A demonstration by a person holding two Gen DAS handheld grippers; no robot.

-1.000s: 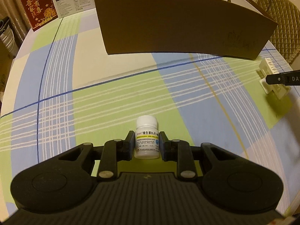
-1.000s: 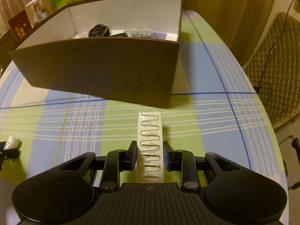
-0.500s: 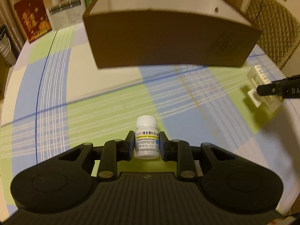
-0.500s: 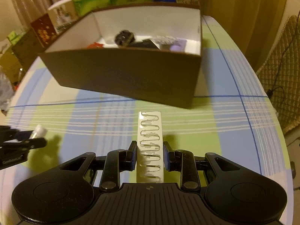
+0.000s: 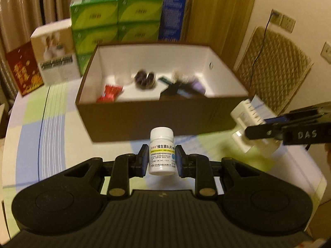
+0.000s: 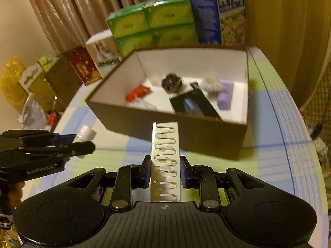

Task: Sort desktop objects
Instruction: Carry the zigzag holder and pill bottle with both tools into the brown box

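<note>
Left tool clenches the pill bottle, right tool grips the paperclip card; clear the box wall before releasing

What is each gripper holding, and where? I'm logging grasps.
Left gripper clamps the white pill bottle by its labelled sides. Right gripper clamps the white serrated plastic strip by its long edges, near the lower half.
</note>
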